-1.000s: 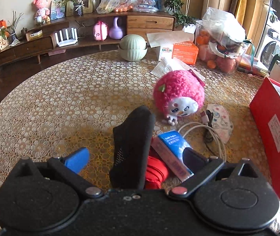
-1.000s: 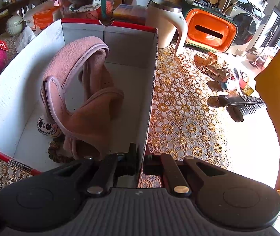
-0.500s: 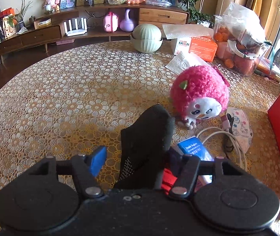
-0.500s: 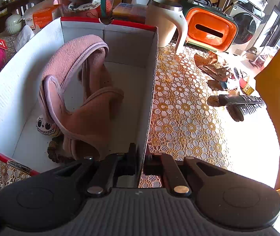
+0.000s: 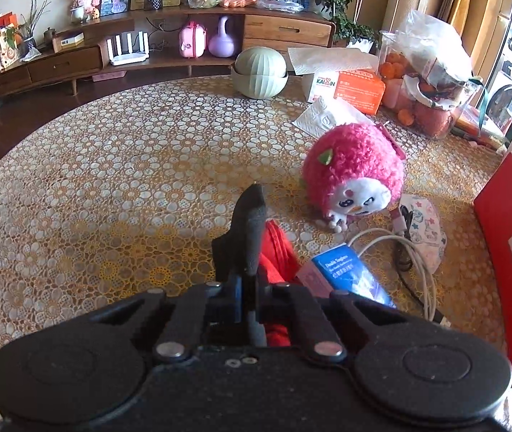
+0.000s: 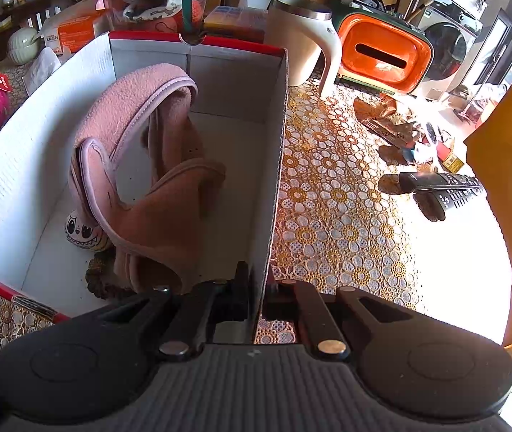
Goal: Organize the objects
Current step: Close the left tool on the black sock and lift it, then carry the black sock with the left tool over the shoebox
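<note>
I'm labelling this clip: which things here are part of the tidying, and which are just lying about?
In the job: black sock pinched in left hand-held gripper; red box, wall clamped by right hand-held gripper.

Lying about: white mug, remote controls, tissue box.

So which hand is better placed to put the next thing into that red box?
Left, probably. The left gripper is already shut on the black sock, with only the carry to the red box left. The right gripper is clamped on the box wall, apparently steadying it.
</note>
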Demonstrator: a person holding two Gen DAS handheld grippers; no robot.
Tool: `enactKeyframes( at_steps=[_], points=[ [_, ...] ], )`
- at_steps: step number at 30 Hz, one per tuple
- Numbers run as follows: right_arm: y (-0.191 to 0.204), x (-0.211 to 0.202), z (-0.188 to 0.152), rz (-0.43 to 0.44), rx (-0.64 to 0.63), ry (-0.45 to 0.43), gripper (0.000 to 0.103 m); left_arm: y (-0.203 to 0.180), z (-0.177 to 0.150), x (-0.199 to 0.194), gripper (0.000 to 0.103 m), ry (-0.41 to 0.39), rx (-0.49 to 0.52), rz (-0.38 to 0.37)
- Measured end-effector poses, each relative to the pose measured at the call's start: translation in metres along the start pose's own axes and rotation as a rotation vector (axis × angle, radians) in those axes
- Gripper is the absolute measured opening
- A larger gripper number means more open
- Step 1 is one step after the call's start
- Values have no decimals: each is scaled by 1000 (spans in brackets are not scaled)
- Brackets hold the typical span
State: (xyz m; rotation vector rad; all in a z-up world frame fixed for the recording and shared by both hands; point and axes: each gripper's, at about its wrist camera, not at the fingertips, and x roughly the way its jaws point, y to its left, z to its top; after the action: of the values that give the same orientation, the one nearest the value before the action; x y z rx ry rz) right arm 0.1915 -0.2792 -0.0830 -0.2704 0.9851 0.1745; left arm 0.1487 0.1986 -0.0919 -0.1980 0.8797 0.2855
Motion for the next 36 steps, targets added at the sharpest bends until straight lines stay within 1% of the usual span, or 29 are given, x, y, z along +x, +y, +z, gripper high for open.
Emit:
enactKeyframes(
  at_steps=[3,7,12,17,21,24,34,36],
  points=[
    [0,0,0,0,-1,-1,6,0,-1,-6,3,-2,15,6],
    [0,0,0,0,0,-1,6,0,2,-24,3,-23,35,-13],
    [0,0,0,0,0,-1,6,-5,6,-53,3,-57,48,-58],
    [0,0,1,1,2,-2,6,-26,14,-83,3,-104,81,-122],
    [0,0,2,2,6,-3,6,-53,20,-105,3,-147,111,-168],
    [-1,1,3,8,14,-2,6,-78,25,-116,3,-158,147,-215],
    [-2,3,1,24,21,-7,6,-169,31,-127,3,-135,280,-356],
    [-3,3,1,27,23,-9,6,-185,31,-129,3,-131,292,-392]
  ],
)
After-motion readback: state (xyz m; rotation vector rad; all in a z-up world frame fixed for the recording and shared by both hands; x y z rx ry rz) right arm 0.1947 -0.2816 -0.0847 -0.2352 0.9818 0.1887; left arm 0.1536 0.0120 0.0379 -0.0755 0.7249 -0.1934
